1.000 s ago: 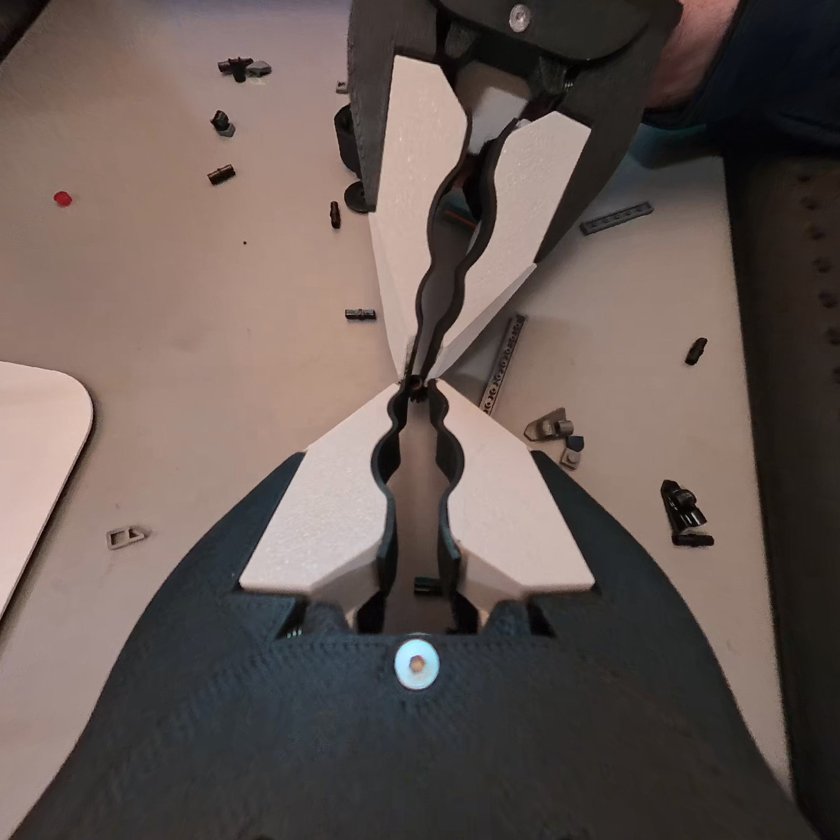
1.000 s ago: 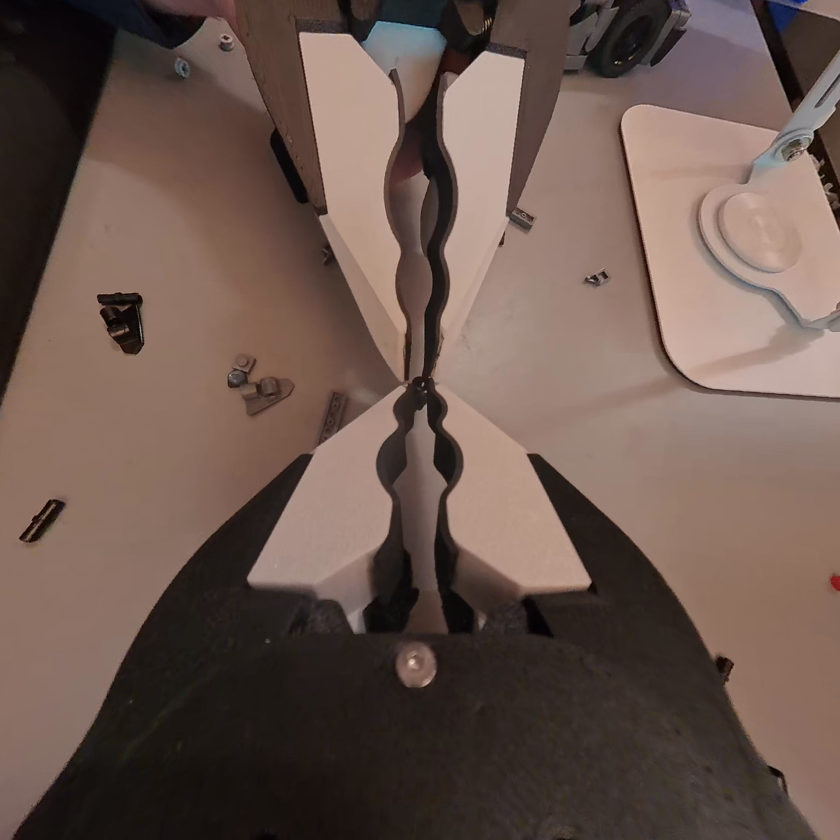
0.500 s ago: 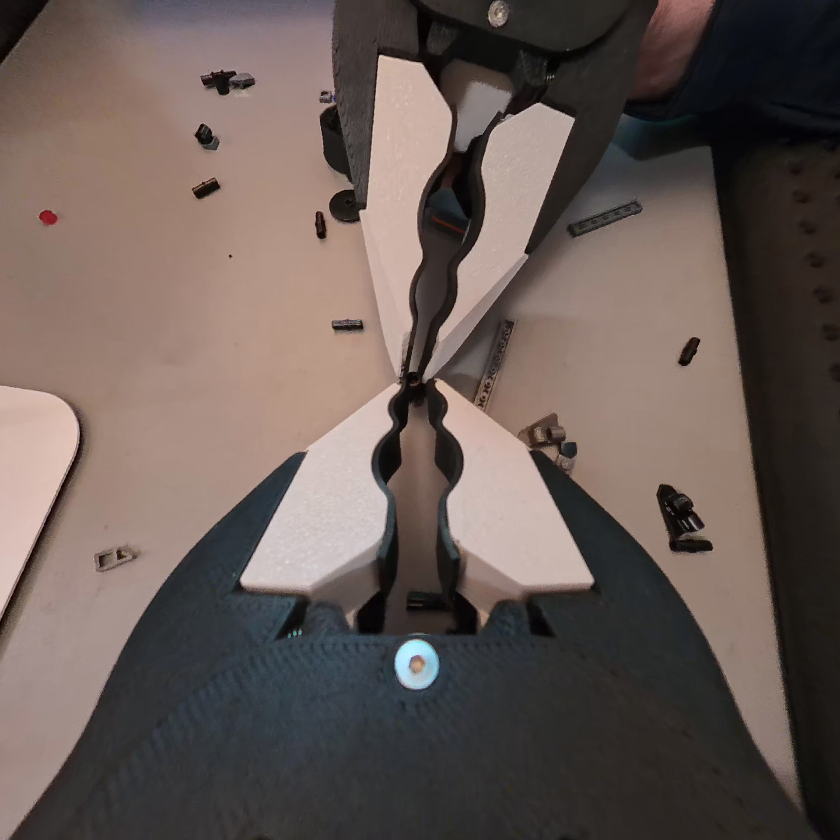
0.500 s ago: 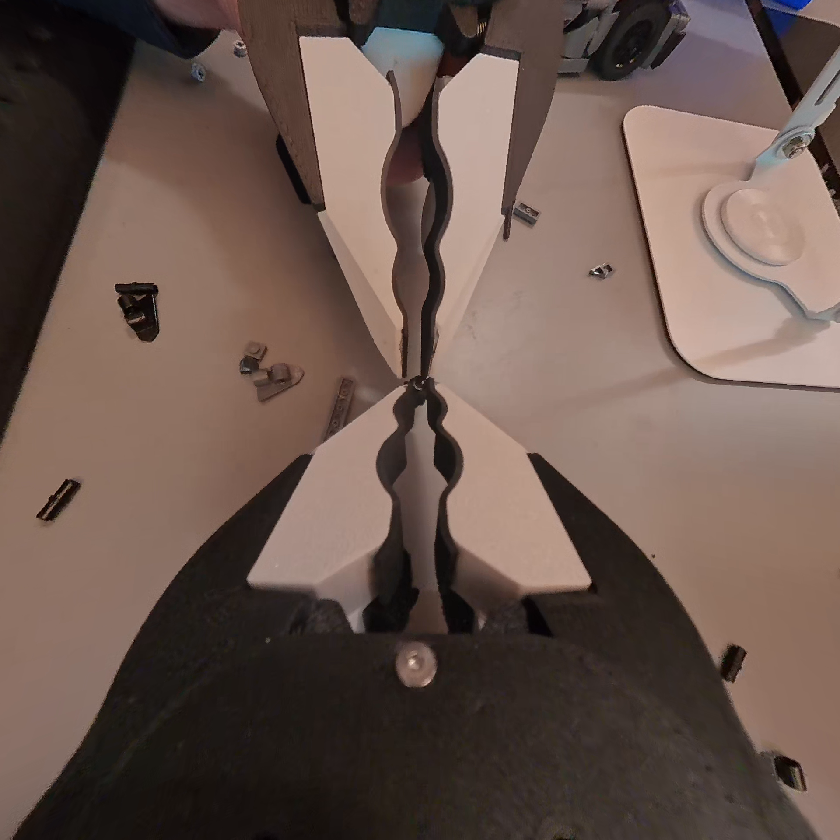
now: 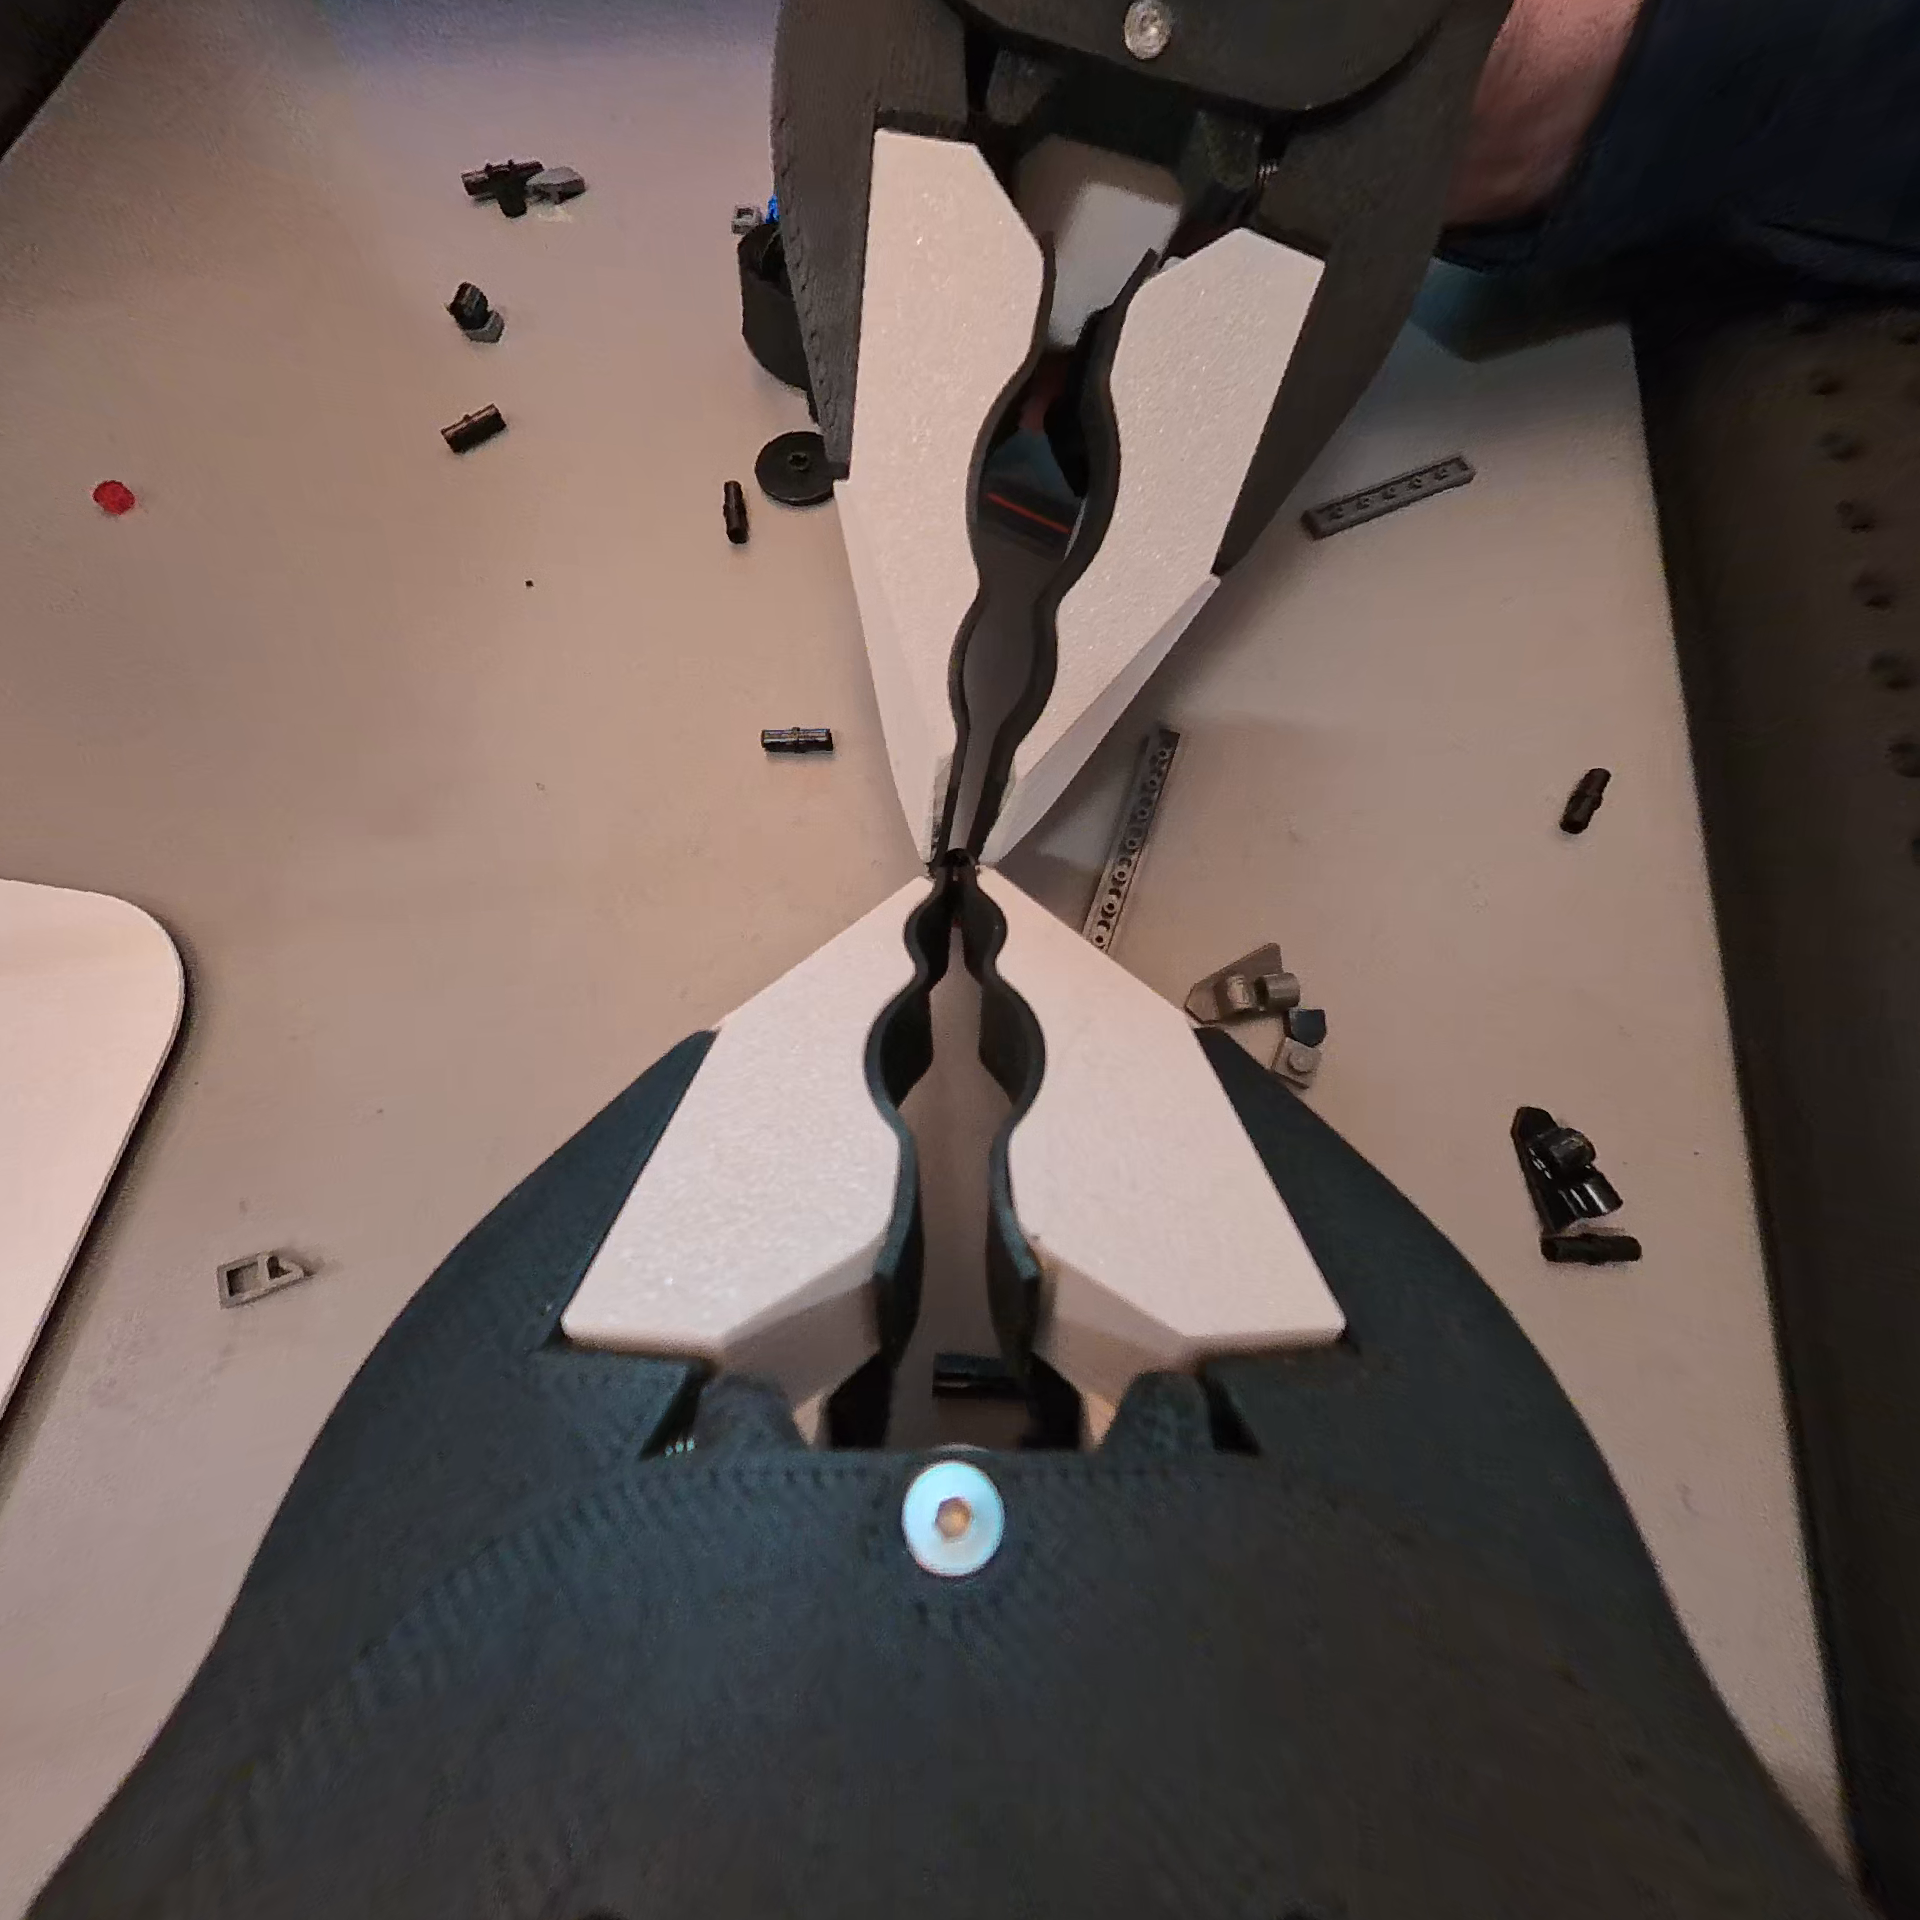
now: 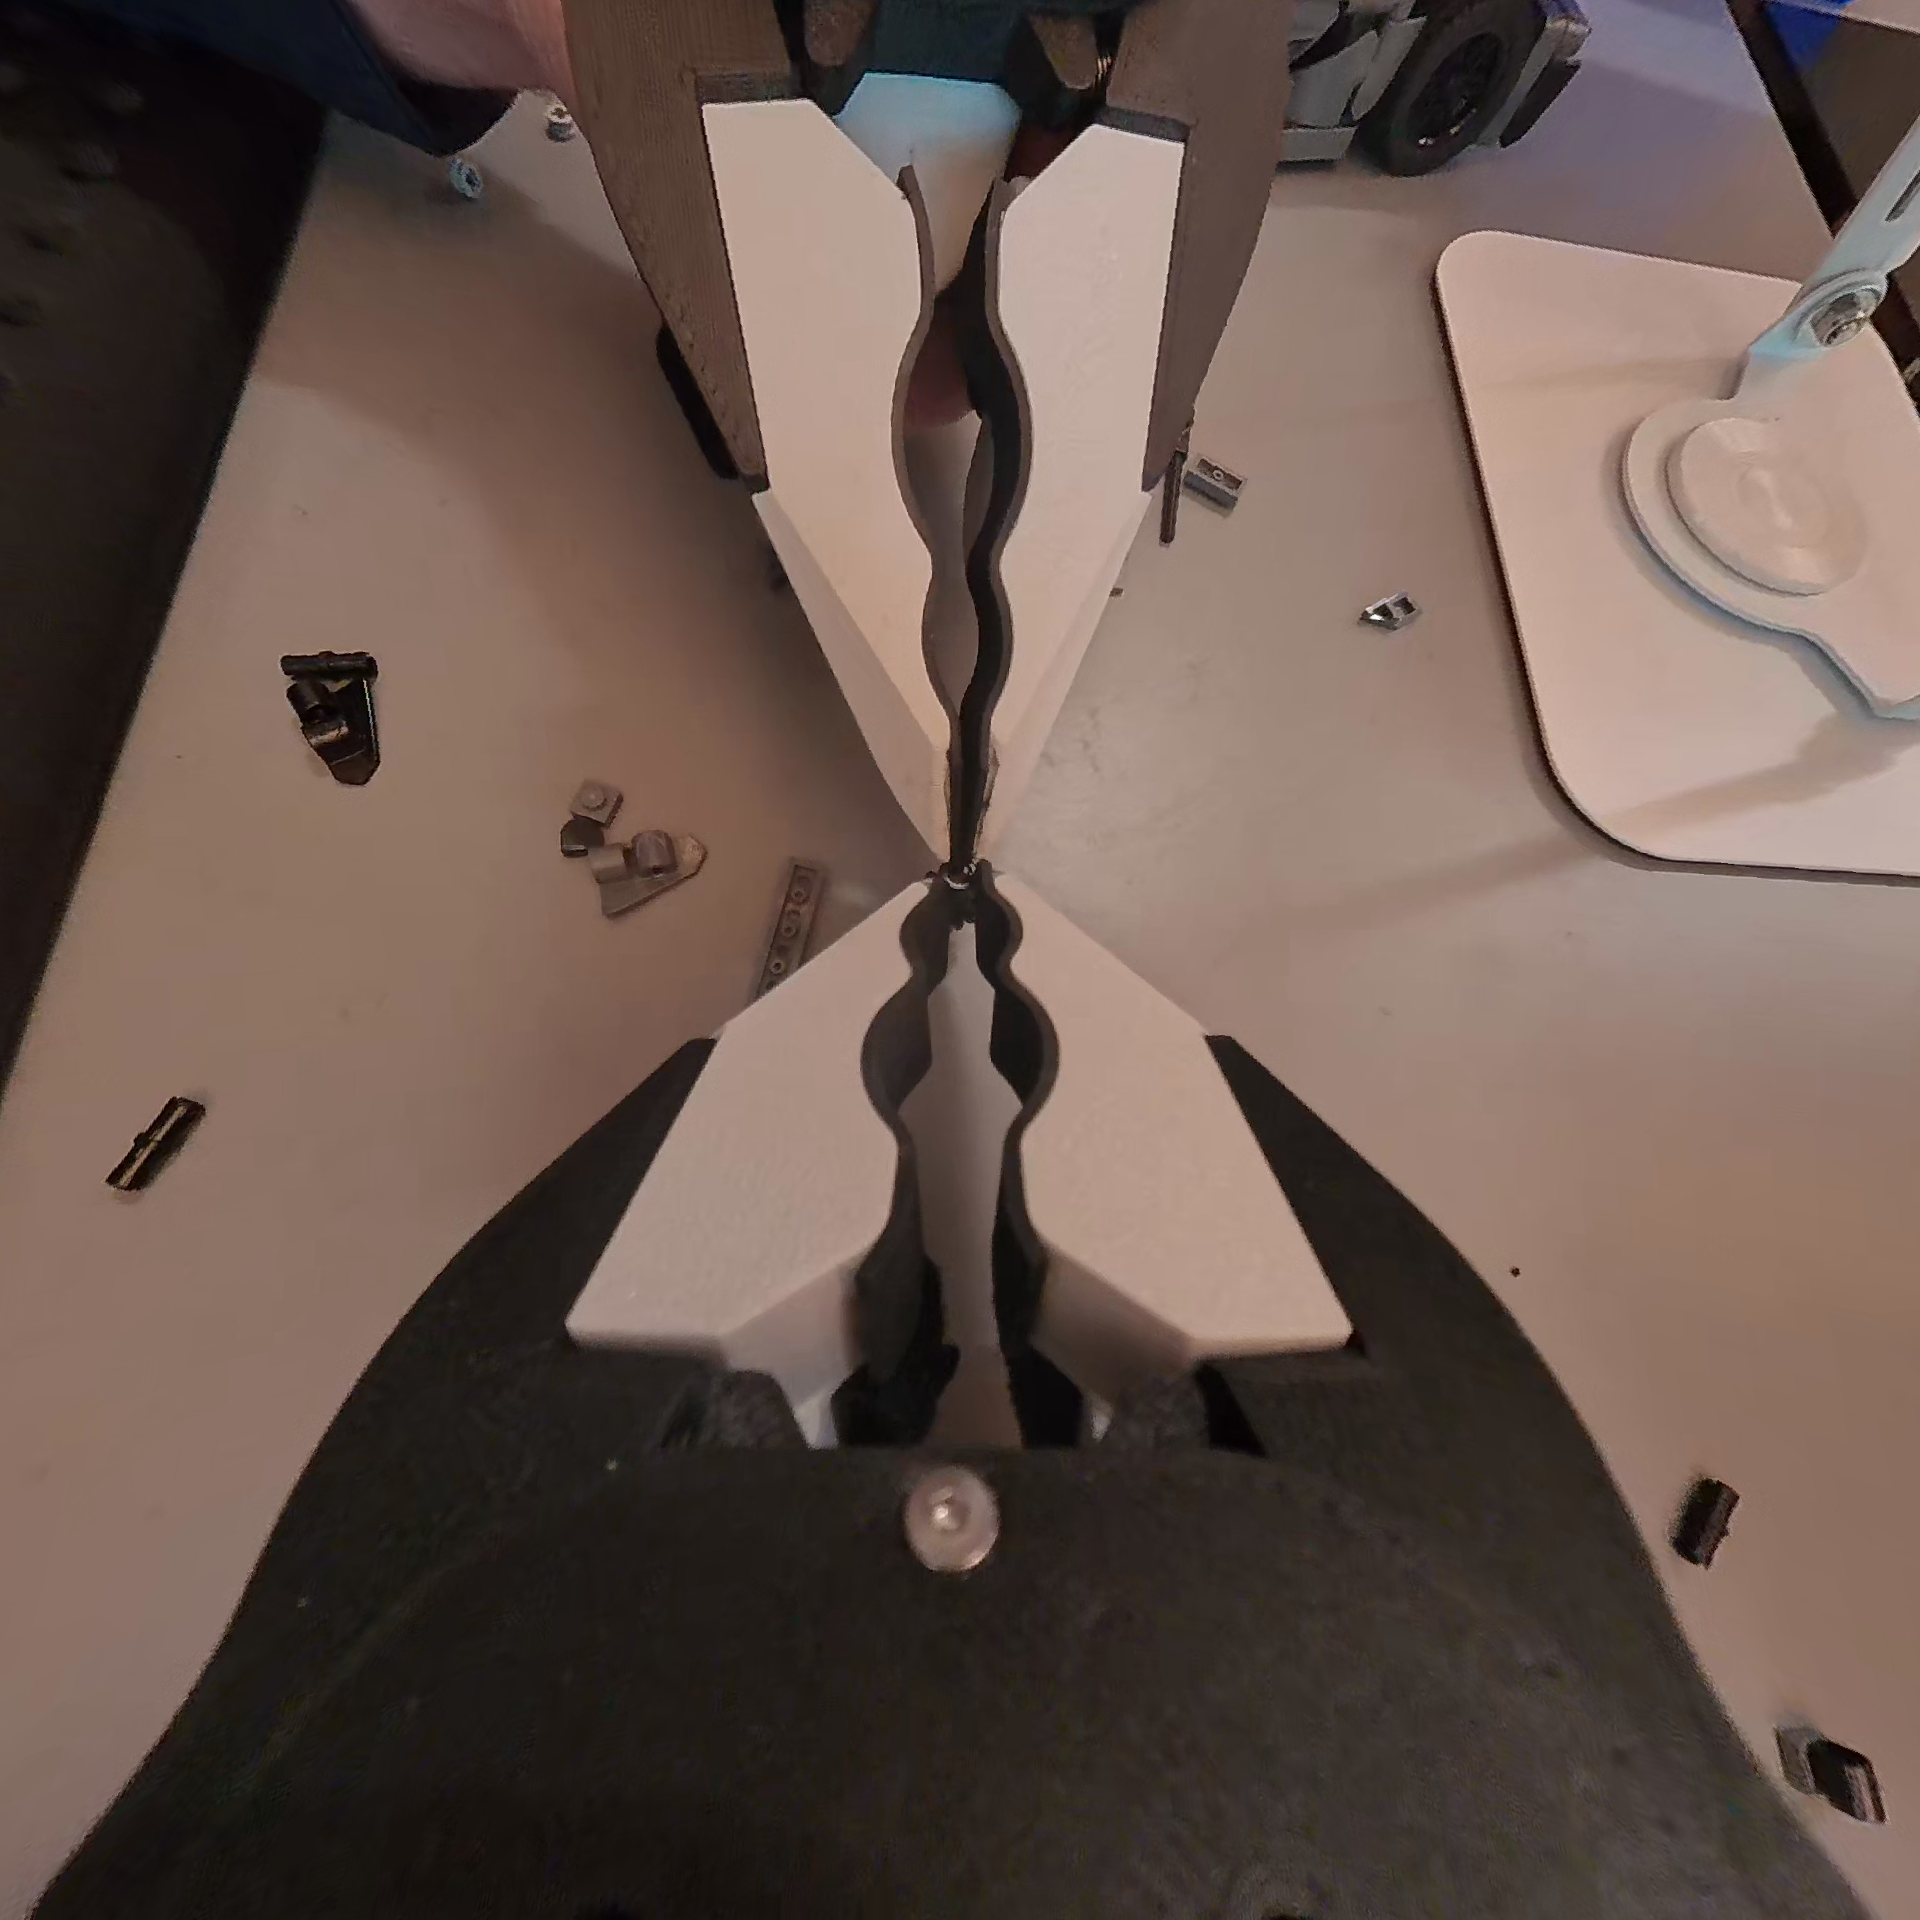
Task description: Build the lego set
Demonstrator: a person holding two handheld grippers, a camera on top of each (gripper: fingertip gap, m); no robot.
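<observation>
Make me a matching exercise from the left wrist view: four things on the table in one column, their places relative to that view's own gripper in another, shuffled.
1. red stud
2. long grey plate
3. white board
4. black bracket piece

A. right, beside the gripper body
B. far left, upper half
C. left edge, mid-height
D. upper right, past the other gripper

Pairs: 1-B, 2-D, 3-C, 4-A
</observation>
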